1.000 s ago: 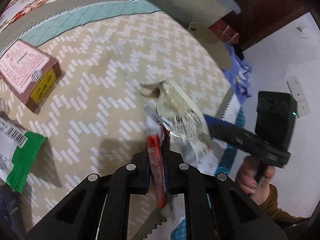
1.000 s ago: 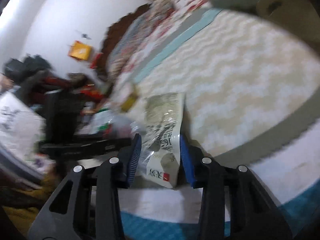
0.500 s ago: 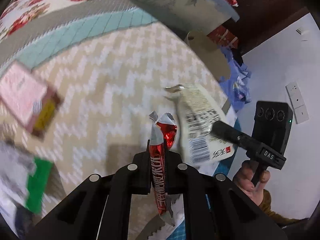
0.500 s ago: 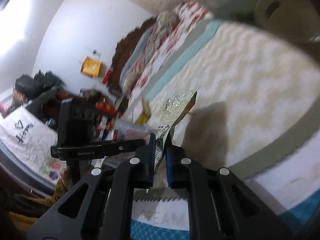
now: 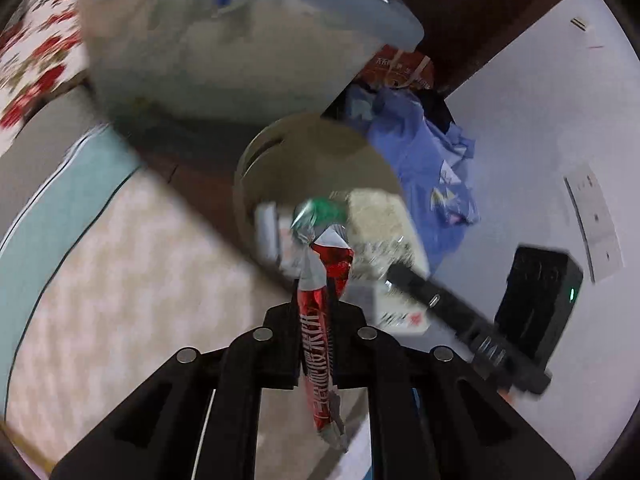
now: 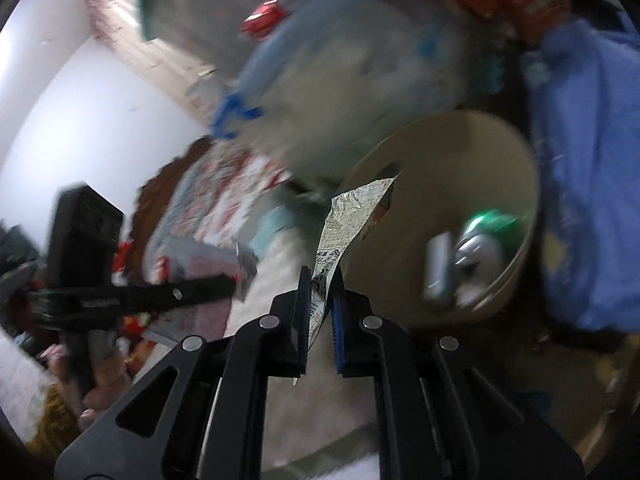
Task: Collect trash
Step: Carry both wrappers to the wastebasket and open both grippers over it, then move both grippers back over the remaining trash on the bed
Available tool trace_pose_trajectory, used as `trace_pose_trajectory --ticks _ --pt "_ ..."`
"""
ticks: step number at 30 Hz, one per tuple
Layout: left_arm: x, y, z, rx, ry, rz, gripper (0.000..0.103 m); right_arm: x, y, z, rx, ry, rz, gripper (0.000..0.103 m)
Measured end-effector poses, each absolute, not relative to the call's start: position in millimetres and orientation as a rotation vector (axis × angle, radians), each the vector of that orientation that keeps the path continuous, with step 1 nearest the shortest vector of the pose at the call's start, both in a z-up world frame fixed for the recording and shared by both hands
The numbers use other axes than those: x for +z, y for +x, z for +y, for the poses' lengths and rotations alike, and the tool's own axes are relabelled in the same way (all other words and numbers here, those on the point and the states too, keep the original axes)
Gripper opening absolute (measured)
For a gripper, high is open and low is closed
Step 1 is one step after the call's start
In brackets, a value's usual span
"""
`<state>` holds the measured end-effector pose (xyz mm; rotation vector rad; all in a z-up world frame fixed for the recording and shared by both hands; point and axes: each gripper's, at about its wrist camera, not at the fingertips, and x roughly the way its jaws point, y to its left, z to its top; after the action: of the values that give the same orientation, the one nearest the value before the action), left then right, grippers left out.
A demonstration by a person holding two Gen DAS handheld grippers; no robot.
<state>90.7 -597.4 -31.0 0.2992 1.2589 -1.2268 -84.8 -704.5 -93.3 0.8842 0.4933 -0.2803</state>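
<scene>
My left gripper [image 5: 318,312] is shut on a red snack wrapper [image 5: 320,344] and holds it in the air in front of a beige round trash bin [image 5: 320,148]. My right gripper [image 6: 320,292] is shut on a pale printed foil wrapper [image 6: 348,220] and holds it just left of the bin's [image 6: 460,148] open mouth. The bin holds a green and silver wrapper [image 6: 484,232] and a small pale packet [image 6: 438,268]. The right gripper [image 5: 404,276] with its wrapper also shows in the left wrist view, over the bin. The left gripper [image 6: 236,276] shows at the left of the right wrist view.
A large grey-blue storage box [image 5: 240,40] with blue clips stands beside the bin. Blue clothes [image 5: 428,168] lie heaped to the bin's right against a white wall. The zigzag-patterned bed cover [image 5: 120,272] lies left of the bin. The view is motion-blurred.
Both grippers have swung with their wrappers from over the bed cover toward the trash bin, which now fills the middle of both views. Both stay shut.
</scene>
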Motion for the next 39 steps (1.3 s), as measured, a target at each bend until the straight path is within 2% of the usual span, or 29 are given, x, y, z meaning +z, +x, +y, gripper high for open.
trace_pose_trajectory --ticks 1,2,3,5,7,8,9,13,17,29,39 --pt "-34 90 -609 -1.229 0.295 1.263 0.042 -96 -83 -712 -0.306 0.876 0.501 0.015" --pt "-37 89 -622 -1.218 0.298 1.267 0.059 -98 -81 -718 -0.338 0.864 0.515 0.019" --pt "-40 88 -630 -1.175 0.302 1.258 0.084 -100 -79 -725 -0.35 0.862 0.524 0.046" --pt "-39 85 -633 -1.159 0.28 1.223 0.083 -98 -87 -734 -0.39 0.873 0.494 0.092" --pt "-33 81 -628 -1.199 0.265 1.203 0.082 -88 -92 -730 -0.419 0.84 0.442 0.088" --pt "-26 79 -618 -1.202 0.264 1.171 0.081 -83 -97 -728 -0.419 0.822 0.435 0.082" --pt "-21 78 -610 -1.203 0.262 1.156 0.081 -80 -103 -725 -0.438 0.821 0.419 0.081" --pt "16 72 -549 -1.23 0.17 1.061 0.081 -67 -119 -704 -0.403 0.866 0.319 0.08" --pt "29 48 -470 -1.209 0.156 0.957 0.082 -57 -113 -664 -0.295 0.88 0.288 0.079" --pt "-22 1 -234 -0.928 0.305 0.92 0.082 -72 -76 -503 -0.008 0.837 0.51 0.077" --pt "-8 -6 -113 -0.645 0.219 0.815 0.082 -62 -63 -370 0.101 0.63 0.653 0.077"
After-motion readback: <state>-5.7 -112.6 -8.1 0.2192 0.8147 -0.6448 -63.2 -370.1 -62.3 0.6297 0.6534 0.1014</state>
